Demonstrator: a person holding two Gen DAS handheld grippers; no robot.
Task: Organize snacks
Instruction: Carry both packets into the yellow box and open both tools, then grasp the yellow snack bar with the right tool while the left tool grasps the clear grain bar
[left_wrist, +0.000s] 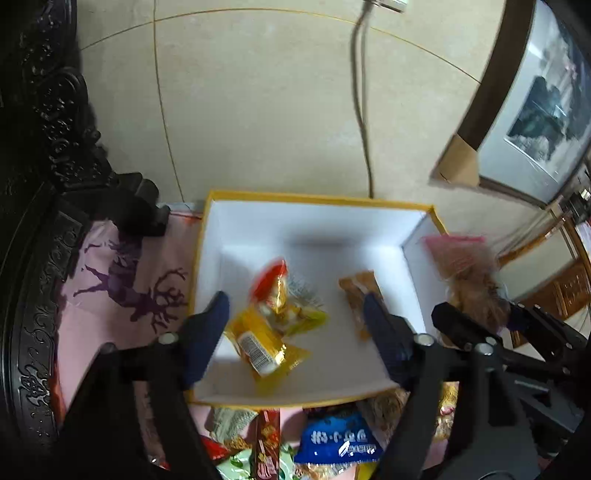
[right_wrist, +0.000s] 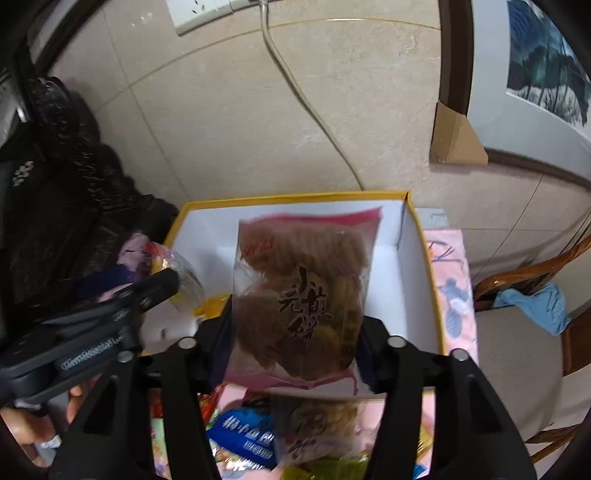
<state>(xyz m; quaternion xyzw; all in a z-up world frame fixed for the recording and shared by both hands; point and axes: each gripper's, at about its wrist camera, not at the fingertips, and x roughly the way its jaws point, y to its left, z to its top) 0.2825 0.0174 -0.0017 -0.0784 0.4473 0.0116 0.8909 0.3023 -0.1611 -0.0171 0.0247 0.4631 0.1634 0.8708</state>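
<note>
A yellow-edged white box (left_wrist: 314, 225) stands on a pink cloth and also shows in the right wrist view (right_wrist: 417, 266). Inside it lie a yellow packet (left_wrist: 262, 343), a red-and-clear packet (left_wrist: 280, 291) and a brown bar (left_wrist: 356, 299). My left gripper (left_wrist: 295, 325) is open and empty over the box, its fingers either side of the yellow packet. My right gripper (right_wrist: 295, 339) is shut on a clear pink-edged cracker bag (right_wrist: 303, 295) above the box's right part; that bag also shows in the left wrist view (left_wrist: 469, 273).
Several loose snack packets, among them a blue one (left_wrist: 336, 439), lie on the pink cloth (left_wrist: 122, 288) in front of the box. Dark carved furniture (left_wrist: 44, 184) stands left. A cable (left_wrist: 360, 110) hangs down the tiled wall. A wooden chair (right_wrist: 524, 354) is right.
</note>
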